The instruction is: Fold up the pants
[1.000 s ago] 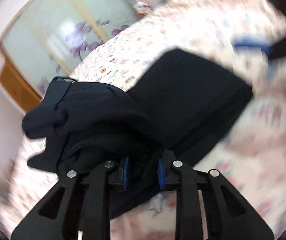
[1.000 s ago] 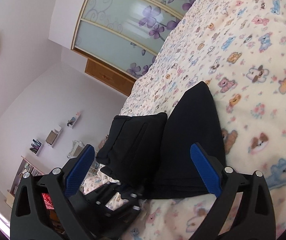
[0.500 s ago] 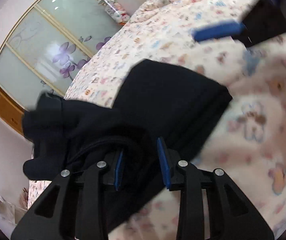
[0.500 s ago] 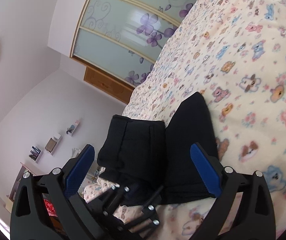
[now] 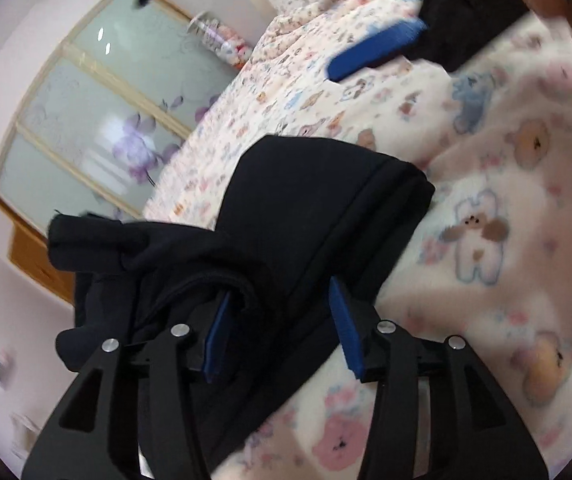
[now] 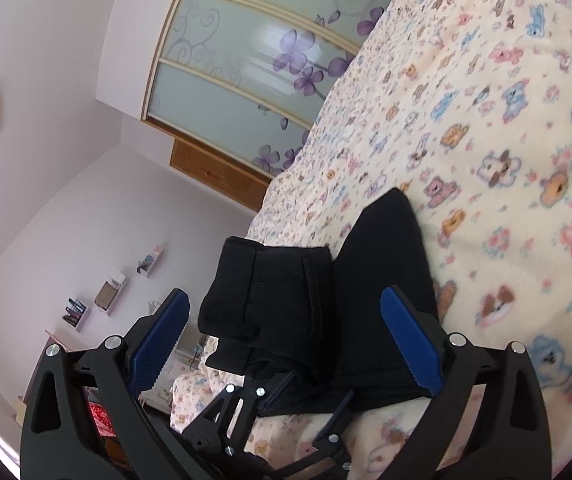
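Black pants (image 5: 318, 208) lie folded on the bear-print blanket (image 5: 486, 160). Their waistband end (image 6: 269, 292) is bunched and raised over the near edge of the bed. My left gripper (image 5: 279, 292) holds its jaws around that bunch. The jaws are opening, and the cloth sits slack between the blue pads (image 5: 346, 332), with one fold draped over the left pad. From the right wrist view, the left gripper (image 6: 265, 408) is seen low under the cloth. My right gripper (image 6: 283, 294) hovers just behind the pants, open wide with nothing between its fingers. Its blue pad (image 5: 374, 48) shows at the top of the left wrist view.
The blanket stretches far to the right and away. A wardrobe with frosted, flower-painted sliding doors (image 6: 253, 60) stands beyond the bed, above a wooden drawer unit (image 6: 213, 172). Small shelves (image 6: 109, 292) hang on the pink wall to the left.
The left gripper's jaws have widened around the bunched cloth, and the gripper has rolled and sunk toward the bed. The right gripper has stayed almost still.
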Tool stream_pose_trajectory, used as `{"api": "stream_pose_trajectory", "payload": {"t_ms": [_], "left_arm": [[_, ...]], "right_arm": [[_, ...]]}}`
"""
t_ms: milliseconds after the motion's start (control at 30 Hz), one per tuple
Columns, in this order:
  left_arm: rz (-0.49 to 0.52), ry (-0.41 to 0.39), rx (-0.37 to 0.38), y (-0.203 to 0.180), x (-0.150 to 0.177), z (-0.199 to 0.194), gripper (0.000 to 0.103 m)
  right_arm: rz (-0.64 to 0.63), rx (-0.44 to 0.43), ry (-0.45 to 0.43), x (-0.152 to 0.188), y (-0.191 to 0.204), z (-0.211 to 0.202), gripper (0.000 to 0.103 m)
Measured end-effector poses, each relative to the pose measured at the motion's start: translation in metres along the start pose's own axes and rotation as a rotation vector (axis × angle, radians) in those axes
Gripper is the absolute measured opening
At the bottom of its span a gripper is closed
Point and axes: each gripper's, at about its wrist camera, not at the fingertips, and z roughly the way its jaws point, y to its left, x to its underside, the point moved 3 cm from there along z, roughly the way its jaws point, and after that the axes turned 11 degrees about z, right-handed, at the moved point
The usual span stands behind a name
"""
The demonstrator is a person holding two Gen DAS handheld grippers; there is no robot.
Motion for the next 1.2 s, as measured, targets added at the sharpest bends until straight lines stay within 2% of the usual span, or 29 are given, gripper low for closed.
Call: {"api": "stream_pose_trajectory", "payload": {"t_ms": [100,133,200,267,300,367,467,533,600,633,700,800,833,900,967,1000,1100,1200], "left_arm": [[0.078,-0.026,-0.067,-0.008,0.006,-0.012,0.047],[0.105,-0.061,-0.087,-0.009,0.009,-0.020,0.044],[0.182,-0.133,-0.162,-0.018,0.013,-0.037,0.044],[0.193,-0.161,-0.199,-0.020,0.018,-0.050,0.052],[0.159,-0.168,-0.176,-0.017,0.021,-0.056,0.055],[0.050,-0.159,-0.113,-0.002,0.032,-0.062,0.066],[-0.171,-0.125,-0.021,0.030,0.053,-0.063,0.075],[-0.385,-0.104,0.051,0.058,0.077,-0.061,0.078],[-0.567,-0.098,0.090,0.082,0.102,-0.059,0.082],[-0.697,-0.098,0.093,0.098,0.121,-0.057,0.086],[-0.843,-0.100,0.072,0.114,0.148,-0.057,0.089],[-1.084,-0.135,0.045,0.130,0.194,-0.057,0.091],[-1.127,-0.145,0.041,0.130,0.203,-0.056,0.093],[-1.204,-0.153,0.040,0.134,0.220,-0.056,0.096],[-1.239,-0.152,0.063,0.142,0.227,-0.051,0.097],[-1.255,-0.150,0.073,0.139,0.229,-0.049,0.097],[-1.288,-0.131,0.097,0.143,0.232,-0.039,0.098],[-1.283,-0.139,0.094,0.141,0.230,-0.038,0.099]], "right_arm": [[0.002,-0.003,-0.024,-0.006,0.000,-0.007,0.099],[0.006,-0.005,-0.031,-0.008,-0.001,-0.009,0.099],[0.020,-0.009,-0.035,-0.010,-0.004,-0.010,0.099],[0.030,-0.014,-0.018,-0.009,-0.006,-0.007,0.099],[0.027,-0.015,-0.007,-0.008,-0.005,-0.005,0.099],[-0.014,-0.015,0.040,-0.001,0.002,0.004,0.099],[-0.119,0.016,0.092,0.013,0.016,0.016,0.099],[-0.181,0.052,0.103,0.021,0.023,0.021,0.099],[-0.227,0.065,0.118,0.028,0.028,0.027,0.099],[-0.232,0.058,0.130,0.030,0.029,0.029,0.098],[-0.248,0.063,0.141,0.035,0.030,0.034,0.095],[-0.282,0.159,0.133,0.040,0.026,0.044,0.086],[-0.268,0.177,0.141,0.041,0.021,0.047,0.079],[-0.189,0.198,0.179,0.042,0.008,0.052,0.078],[-0.100,0.193,0.211,0.043,-0.005,0.057,0.076],[-0.062,0.206,0.221,0.044,-0.012,0.060,0.071],[-0.035,0.259,0.195,0.045,-0.018,0.063,0.068],[-0.009,0.287,0.116,0.038,-0.020,0.064,0.066]]}}
